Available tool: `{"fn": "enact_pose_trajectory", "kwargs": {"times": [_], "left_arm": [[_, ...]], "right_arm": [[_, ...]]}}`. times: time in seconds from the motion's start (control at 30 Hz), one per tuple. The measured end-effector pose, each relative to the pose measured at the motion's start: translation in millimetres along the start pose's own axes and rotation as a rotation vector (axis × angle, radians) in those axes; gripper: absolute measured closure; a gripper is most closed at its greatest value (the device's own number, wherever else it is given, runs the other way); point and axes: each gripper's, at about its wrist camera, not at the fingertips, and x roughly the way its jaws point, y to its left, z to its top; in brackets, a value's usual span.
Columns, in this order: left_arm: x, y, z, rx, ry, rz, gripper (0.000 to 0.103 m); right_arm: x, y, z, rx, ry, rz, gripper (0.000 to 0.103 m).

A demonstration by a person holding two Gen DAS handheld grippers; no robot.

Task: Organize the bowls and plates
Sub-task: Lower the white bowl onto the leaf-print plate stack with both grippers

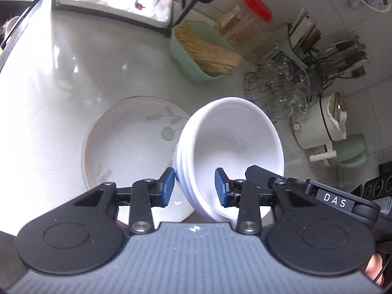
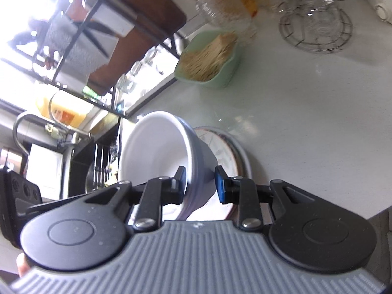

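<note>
Stacked bowls gripped over a pale counter

Left wrist: glossy counter (image 1: pixel 73 78), flowered plate (image 1: pixel 127 142); the left hand-held gripper (image 1: pixel 194 186) clamps the tilted white bowl stack (image 1: pixel 227 147) by its rim.
Right wrist: the right hand-held gripper (image 2: pixel 199 182) pinches a tilted white bowl (image 2: pixel 156 147) above plates (image 2: pixel 227 152).

both wrist views look down, sharing plate (image 1: pixel 127 142).

Black linkage arms, blue-padded fingers (image 1: pixel 168 186), silver pivot screws, ribbed grey housing, white "DAS" label.

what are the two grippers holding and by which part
Both hold the stack of white bowls by its rim: left gripper on one side, right gripper on the other, pads across the wall.
</note>
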Motion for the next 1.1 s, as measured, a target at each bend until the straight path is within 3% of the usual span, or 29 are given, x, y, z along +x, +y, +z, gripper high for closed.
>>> {"fn": "enact_pose_trajectory", "kwargs": {"times": [0.37,0.57,1.1], "left_arm": [[28.4,36.6,9.6,-0.032,0.003,0.074,0.063],[48.8,47.7,8.3,-0.035,0.031,0.099,0.063],[58.9,33.5,5.6,0.041,0.004,0.158,0.059]], "right_arm": [[56.0,15.3,-4.5,-0.091,0.133,-0.092,0.074],[69.5,8.4,-3.1,-0.105,0.152,-0.105,0.074],[80.8,0.5,0.5,-0.135,0.174,-0.098,0.073]]}}
